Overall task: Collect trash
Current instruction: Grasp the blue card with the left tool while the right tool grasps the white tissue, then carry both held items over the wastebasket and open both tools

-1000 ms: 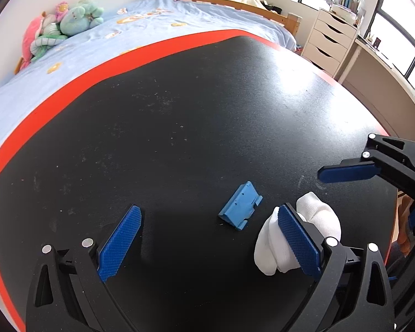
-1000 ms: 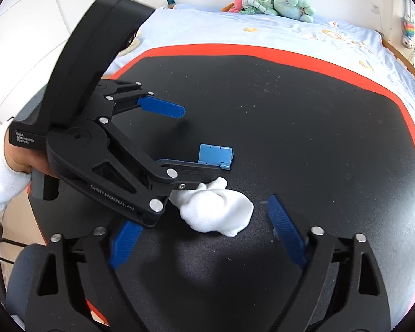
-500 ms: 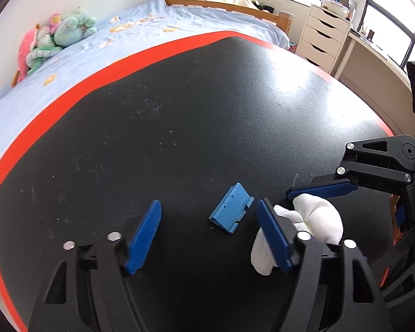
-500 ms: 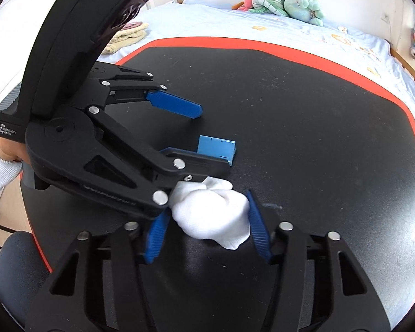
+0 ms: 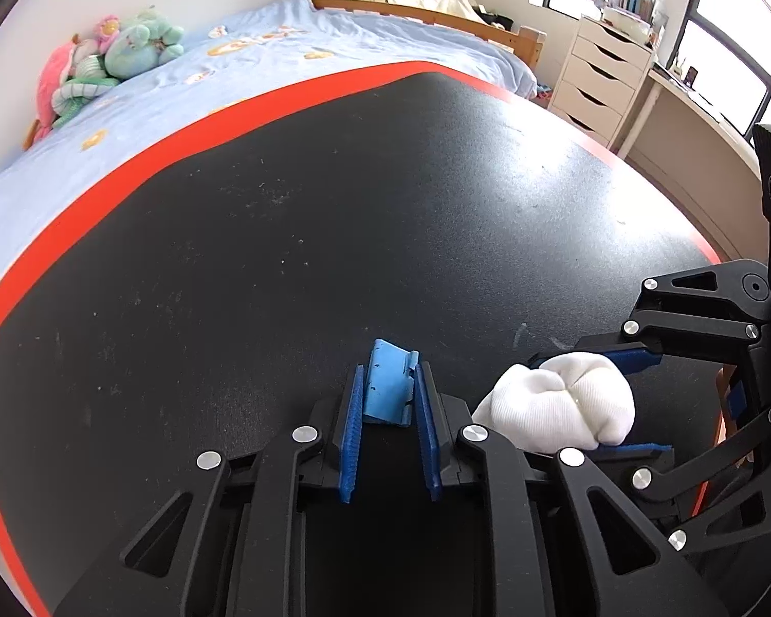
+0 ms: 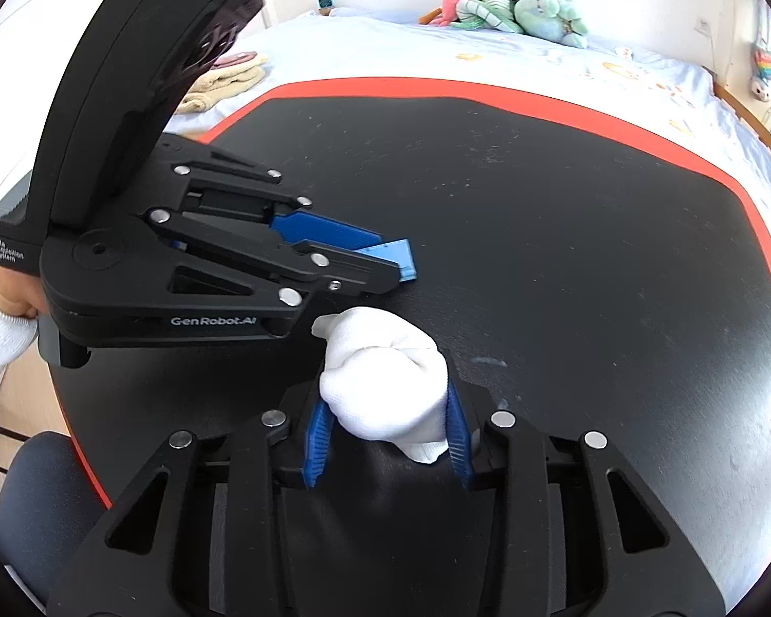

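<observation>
Trash pickup, black table (image 5: 334, 216). Left gripper (image 5: 388, 401) has just closed on blue plastic piece (image 5: 388, 383); right gripper (image 6: 385, 414), likewise just closed, clamps white sock bundle (image 6: 385, 385), both ready for lifting.

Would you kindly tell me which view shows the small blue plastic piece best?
The left wrist view: the blue plastic piece sits centred, clamped between the left gripper fingers. The right wrist view shows only a corner past that gripper.
</observation>
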Motion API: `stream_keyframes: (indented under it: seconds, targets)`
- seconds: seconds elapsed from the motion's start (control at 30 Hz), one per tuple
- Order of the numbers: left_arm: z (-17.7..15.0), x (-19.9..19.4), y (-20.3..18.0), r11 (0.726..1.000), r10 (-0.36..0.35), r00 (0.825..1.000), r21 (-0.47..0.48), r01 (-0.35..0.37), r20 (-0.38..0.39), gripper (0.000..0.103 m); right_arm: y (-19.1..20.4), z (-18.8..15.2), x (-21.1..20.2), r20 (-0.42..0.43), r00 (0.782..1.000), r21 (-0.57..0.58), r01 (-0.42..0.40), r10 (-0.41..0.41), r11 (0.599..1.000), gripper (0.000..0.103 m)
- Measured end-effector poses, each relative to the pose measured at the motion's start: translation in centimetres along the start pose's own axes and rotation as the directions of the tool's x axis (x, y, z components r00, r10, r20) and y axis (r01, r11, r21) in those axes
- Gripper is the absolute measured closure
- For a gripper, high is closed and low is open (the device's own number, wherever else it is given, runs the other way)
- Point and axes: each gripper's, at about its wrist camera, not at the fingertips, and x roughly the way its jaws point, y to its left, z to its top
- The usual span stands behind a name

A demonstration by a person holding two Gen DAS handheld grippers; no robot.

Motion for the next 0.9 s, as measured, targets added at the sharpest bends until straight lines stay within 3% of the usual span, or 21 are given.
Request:
stream_keyframes:
  seconds: [0.27,0.53,0.9]
  targets:
    - [-0.8,-3.0,-1.1,0.999,0.008,0.999,-0.040,-0.007,0.038,0.084,0.1,-0.3,-2.7,0.030,0.999,0.032,0.017,-0.018,0.999,0.066]
    - [-2.5,-8.0,-4.3,0.999,0.001,0.996,-0.046,0.003,0.086,0.084,1.6,-1.7,-8.2,0.075,0.995,0.071,0.054,-0.059,0.996,0.066]
    - [-6.7,-14.1,-9.9,0.999,0.000,0.989,-0.046,0.007,0.151,0.084,4.6,-6.1,-15.2,0.119,0.988,0.104,0.081,-0.093,0.991,0.066]
